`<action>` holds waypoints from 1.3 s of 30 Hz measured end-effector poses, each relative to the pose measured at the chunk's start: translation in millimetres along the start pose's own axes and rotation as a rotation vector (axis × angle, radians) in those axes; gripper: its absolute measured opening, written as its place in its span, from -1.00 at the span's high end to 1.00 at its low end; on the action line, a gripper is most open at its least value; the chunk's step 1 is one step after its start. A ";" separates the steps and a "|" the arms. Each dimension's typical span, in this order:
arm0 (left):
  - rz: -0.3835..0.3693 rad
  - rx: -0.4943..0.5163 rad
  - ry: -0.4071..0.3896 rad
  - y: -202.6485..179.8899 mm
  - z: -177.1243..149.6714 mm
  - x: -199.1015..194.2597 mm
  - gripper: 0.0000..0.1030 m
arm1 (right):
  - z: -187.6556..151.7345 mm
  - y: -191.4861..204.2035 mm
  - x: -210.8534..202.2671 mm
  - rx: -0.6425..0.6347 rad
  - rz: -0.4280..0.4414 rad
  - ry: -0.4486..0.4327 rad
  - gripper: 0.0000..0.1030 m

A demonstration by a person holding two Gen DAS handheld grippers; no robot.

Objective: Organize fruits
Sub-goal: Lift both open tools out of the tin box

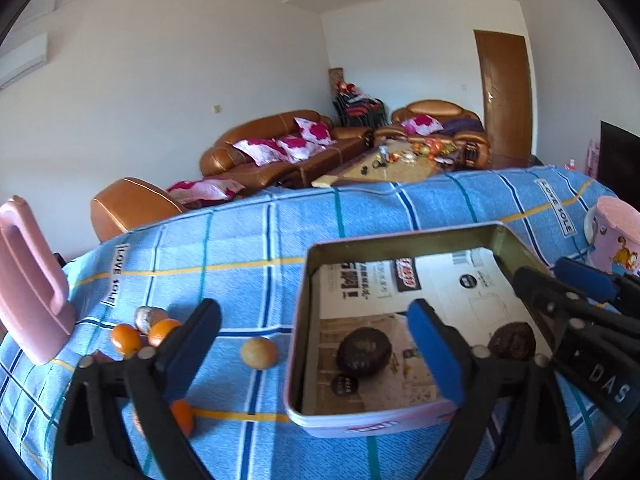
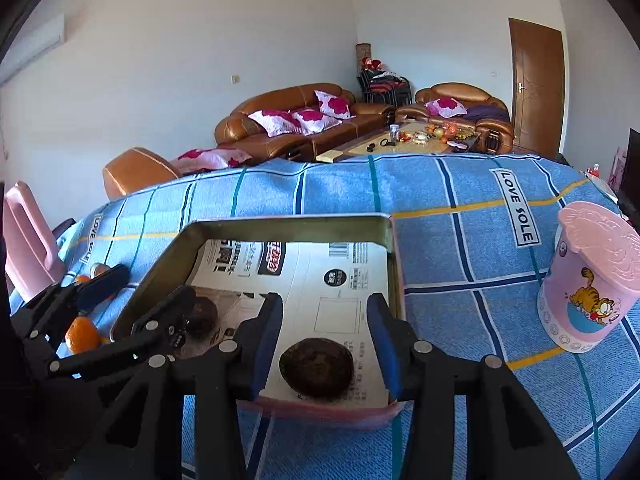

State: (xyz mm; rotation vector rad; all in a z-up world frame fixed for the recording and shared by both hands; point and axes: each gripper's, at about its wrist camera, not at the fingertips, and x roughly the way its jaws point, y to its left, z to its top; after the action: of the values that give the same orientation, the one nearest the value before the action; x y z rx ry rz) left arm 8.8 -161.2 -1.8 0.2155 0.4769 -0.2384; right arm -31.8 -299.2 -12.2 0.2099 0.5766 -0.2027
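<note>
The left gripper (image 1: 316, 344) stands with its blue-padded fingers spread as wide as they go and nothing between the pads; its right finger hangs over the near left part of the shallow rectangular metal tin with a pink outer wall (image 1: 304, 320), its left finger over the blue checked tablecloth (image 1: 248, 240). The tin, lined with printed paper, lies with its long axis running from near to far. Inside it sit two dark brown round fruits: one (image 1: 363, 352) just left of the left gripper's right finger, the other (image 2: 316, 368) directly between the fingers of the right gripper (image 2: 324, 340), whose jaws stand part-open on either side of it without visibly pressing on it. Fruit not yet sorted lies on the cloth to the left of the tin: a pale tan round fruit (image 1: 259, 353) just outside the tin's left wall and between the left gripper's fingers in line of sight, two small orange citrus fruits (image 1: 126, 338) farther left beside a grey-brown lump, and another orange one (image 1: 183, 416) near, partly behind the left finger. The left hand is plainly the nearer for these; the likely next move is a short swing left toward the tan fruit. All the fruits are roundish, so none shows a clear long axis or pointing direction.
</note>
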 end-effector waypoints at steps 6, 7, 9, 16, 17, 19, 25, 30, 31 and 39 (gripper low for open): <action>-0.048 -0.043 -0.016 16.6 1.7 -8.7 -1.00 | 4.6 -13.8 -21.2 0.067 -0.022 -0.130 -0.66; -0.042 -0.034 -0.021 17.3 1.0 -10.1 -1.00 | 4.8 -11.9 -22.9 0.059 -0.032 -0.142 -0.66; -0.029 -0.023 -0.025 20.3 -1.2 -12.0 -1.00 | 4.0 -7.1 -26.0 0.034 -0.063 -0.165 -0.66; 0.012 -0.032 -0.031 42.9 -11.3 -17.8 -1.00 | -1.9 17.0 -37.2 -0.092 -0.163 -0.242 -0.65; 0.018 -0.033 -0.030 45.7 -13.2 -18.0 -1.00 | -2.5 19.1 -38.4 -0.098 -0.172 -0.248 -0.65; 0.021 -0.041 -0.026 53.3 -16.1 -18.6 -1.00 | -4.3 20.8 -40.5 -0.087 -0.171 -0.247 -0.66; 0.036 -0.044 -0.017 66.6 -21.4 -20.2 -1.00 | -9.5 22.7 -46.4 -0.039 -0.181 -0.243 -0.65; 0.038 -0.044 -0.012 74.6 -25.1 -22.2 -1.00 | -16.0 33.0 -53.6 -0.041 -0.181 -0.244 -0.65; 0.036 -0.043 -0.010 76.4 -25.9 -22.9 -1.00 | -17.3 36.3 -55.3 -0.046 -0.182 -0.246 -0.65; 0.040 -0.063 0.009 98.6 -32.3 -24.6 -1.00 | -27.3 66.9 -56.9 -0.069 -0.142 -0.206 -0.66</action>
State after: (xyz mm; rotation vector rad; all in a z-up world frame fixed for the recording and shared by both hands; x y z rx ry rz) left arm 1.0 -54.9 -3.5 0.1643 0.4875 -0.1835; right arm -76.0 -220.7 6.5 0.0795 0.3926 -0.3374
